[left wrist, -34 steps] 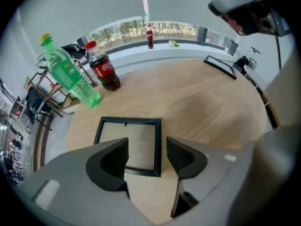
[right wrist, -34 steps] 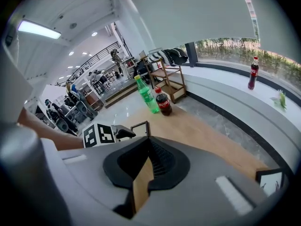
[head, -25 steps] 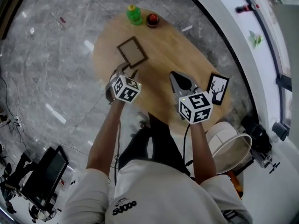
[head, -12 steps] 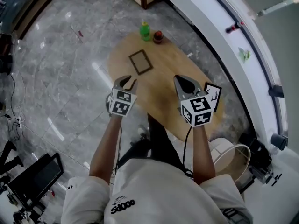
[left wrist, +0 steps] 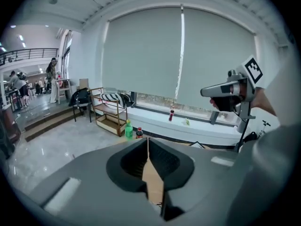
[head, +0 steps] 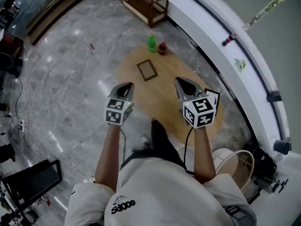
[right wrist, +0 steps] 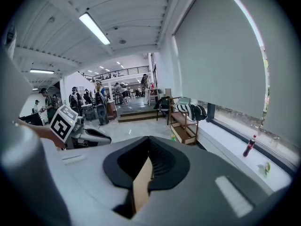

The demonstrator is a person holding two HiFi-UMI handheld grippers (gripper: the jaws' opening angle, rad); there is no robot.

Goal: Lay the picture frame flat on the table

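The brown picture frame lies flat on the oval wooden table, toward its far end. Both grippers hang high above the near part of the table, well apart from the frame. My left gripper is at the left; its jaws have just been closing, and in the left gripper view they meet with nothing between them. My right gripper is also shut and empty, as the right gripper view shows. A second frame with a deer picture peeks out behind the right gripper.
A green bottle and a dark red-capped bottle stand at the table's far end. Beyond them is a wooden shelf. A white window ledge curves along the right, and a round white bin stands near the person's right side.
Both grippers have risen away from the table, which now looks smaller and farther. The left jaws went from open to shut. The picture frame has stayed flat in place.
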